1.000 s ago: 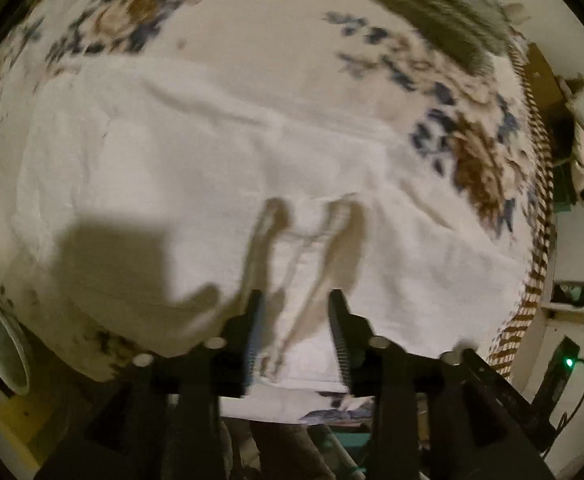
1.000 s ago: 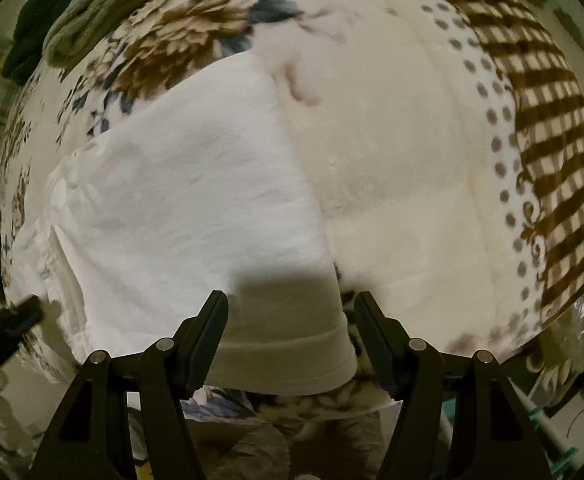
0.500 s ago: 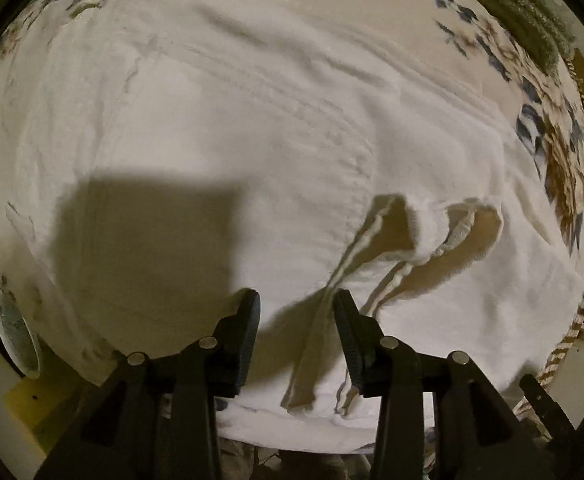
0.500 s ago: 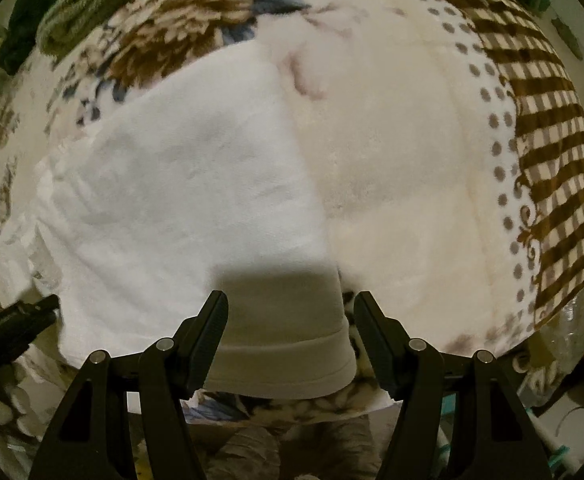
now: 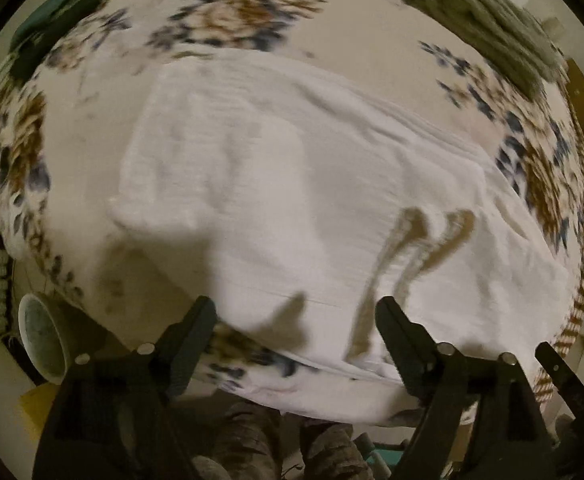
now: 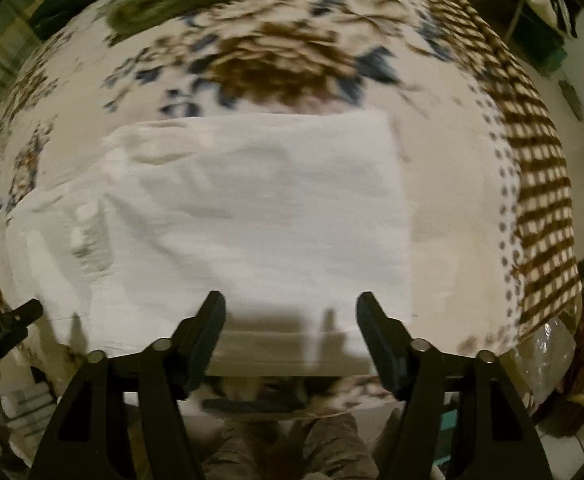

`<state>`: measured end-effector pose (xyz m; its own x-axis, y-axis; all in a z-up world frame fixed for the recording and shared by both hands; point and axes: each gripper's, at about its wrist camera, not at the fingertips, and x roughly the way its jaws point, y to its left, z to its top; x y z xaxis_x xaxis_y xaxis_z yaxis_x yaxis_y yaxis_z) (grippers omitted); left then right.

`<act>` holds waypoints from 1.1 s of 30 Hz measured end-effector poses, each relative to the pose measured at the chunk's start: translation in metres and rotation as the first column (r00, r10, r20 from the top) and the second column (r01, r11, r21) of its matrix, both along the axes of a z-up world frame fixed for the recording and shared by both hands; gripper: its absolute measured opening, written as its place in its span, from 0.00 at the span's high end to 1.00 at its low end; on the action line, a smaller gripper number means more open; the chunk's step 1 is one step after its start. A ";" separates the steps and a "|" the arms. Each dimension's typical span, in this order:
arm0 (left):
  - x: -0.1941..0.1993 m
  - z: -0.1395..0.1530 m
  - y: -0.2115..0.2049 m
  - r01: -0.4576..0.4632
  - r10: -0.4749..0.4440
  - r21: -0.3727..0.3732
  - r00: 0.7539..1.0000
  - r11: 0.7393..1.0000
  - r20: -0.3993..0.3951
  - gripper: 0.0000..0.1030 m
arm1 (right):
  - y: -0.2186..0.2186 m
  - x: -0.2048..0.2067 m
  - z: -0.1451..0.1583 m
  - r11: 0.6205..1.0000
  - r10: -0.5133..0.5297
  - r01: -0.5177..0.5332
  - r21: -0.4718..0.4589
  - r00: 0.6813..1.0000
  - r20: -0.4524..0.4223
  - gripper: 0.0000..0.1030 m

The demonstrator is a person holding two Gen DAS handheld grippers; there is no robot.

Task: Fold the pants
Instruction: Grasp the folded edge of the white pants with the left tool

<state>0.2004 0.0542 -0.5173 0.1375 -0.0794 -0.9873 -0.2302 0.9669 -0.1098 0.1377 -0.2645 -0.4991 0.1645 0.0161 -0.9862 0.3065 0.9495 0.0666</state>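
Note:
White pants [image 5: 292, 200] lie spread flat on a floral blanket, folded lengthwise; they also show in the right wrist view [image 6: 252, 220]. A drawstring [image 5: 412, 248] lies loose on the waist part. My left gripper [image 5: 296, 324] is open and empty, held above the near edge of the pants. My right gripper [image 6: 291, 320] is open and empty above the near hem end of the pants. Both views are blurred by motion.
The floral blanket [image 5: 232, 12] covers a bed with a checked border [image 6: 540, 184] at right. A grey-green knit garment [image 5: 488, 20] lies at the far side. A white bucket [image 5: 40, 336] stands on the floor at left. The person's legs show below.
Both grippers have pulled back and up from the pants, so more of the bed shows. The left gripper's jaws have opened wider. The pants lie flat as before.

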 end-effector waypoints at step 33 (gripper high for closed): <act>-0.022 -0.063 0.145 -0.468 0.577 -0.458 0.807 0.755 0.126 0.85 | 0.115 0.034 -0.034 0.987 0.118 -0.111 0.114 0.992 -0.050 0.18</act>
